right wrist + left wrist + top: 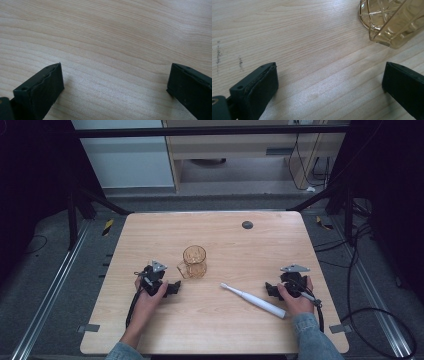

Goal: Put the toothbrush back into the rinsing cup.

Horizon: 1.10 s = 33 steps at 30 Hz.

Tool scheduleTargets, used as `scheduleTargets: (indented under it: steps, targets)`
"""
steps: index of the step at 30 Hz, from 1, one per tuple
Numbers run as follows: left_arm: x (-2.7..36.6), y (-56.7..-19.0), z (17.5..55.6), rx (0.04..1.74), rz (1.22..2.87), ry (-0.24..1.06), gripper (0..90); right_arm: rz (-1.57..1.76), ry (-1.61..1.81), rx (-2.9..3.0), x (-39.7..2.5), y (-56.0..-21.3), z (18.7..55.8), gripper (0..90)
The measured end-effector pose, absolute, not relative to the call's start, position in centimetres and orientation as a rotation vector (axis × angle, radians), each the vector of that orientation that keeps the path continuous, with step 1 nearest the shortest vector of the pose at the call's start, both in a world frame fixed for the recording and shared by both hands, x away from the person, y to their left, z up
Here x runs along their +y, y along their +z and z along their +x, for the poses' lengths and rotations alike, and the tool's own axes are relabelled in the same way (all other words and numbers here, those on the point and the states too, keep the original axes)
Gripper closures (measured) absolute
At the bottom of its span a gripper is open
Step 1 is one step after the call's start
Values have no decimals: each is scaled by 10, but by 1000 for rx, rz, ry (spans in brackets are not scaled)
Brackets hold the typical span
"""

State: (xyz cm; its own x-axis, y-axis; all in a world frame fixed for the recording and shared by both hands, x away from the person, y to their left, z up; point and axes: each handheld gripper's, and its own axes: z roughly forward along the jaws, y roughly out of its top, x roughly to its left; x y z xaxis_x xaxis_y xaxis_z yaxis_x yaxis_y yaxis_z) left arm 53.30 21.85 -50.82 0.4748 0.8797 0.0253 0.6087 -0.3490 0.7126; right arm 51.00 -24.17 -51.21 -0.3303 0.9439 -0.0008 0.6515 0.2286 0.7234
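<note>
Your left gripper [172, 287] sits low on the wooden table [220, 330], and your left hand [147, 295] is wrapped around it. Its two black jaws are spread wide apart, and nothing is between them but bare wood. In the left gripper view, the amber glass mug [392, 20] stands just past the tips of the jaws, up toward the right, close to the right jaw but not touching it. From the high view, that mug [194, 261] stands upright near the middle of the table, just beside your left gripper, with its handle on the side that faces the gripper. Your right gripper [271, 290] rests on the other side of the table, held in your right hand [296, 300]. Its jaws are also wide apart and hold nothing; the right gripper view shows bare wood between them. A white electric toothbrush [252, 300] lies flat on the table between your two grippers. Its thick end is near your right hand, and its brush end points toward the mug.
</note>
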Motion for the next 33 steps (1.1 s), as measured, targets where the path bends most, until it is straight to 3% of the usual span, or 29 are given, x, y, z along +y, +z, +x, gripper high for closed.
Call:
scheduleTargets:
  steps: [6,7,8,18,33]
  targets:
    - [219,-508,531,1233,2084,549,0,1456,885,2065,-242,-512,510,18]
    - [218,-508,530,1237,2080,549,0,1447,906,2057,-244,-511,508,97]
    - [218,-508,530,1239,2079,549,0,1442,910,2051,-245,-511,507,118]
    - [218,-508,531,1239,2081,543,0,1328,1017,2055,-247,-481,489,176]
    - [218,-508,530,1245,2077,546,0,1099,898,2328,-191,-460,473,272]
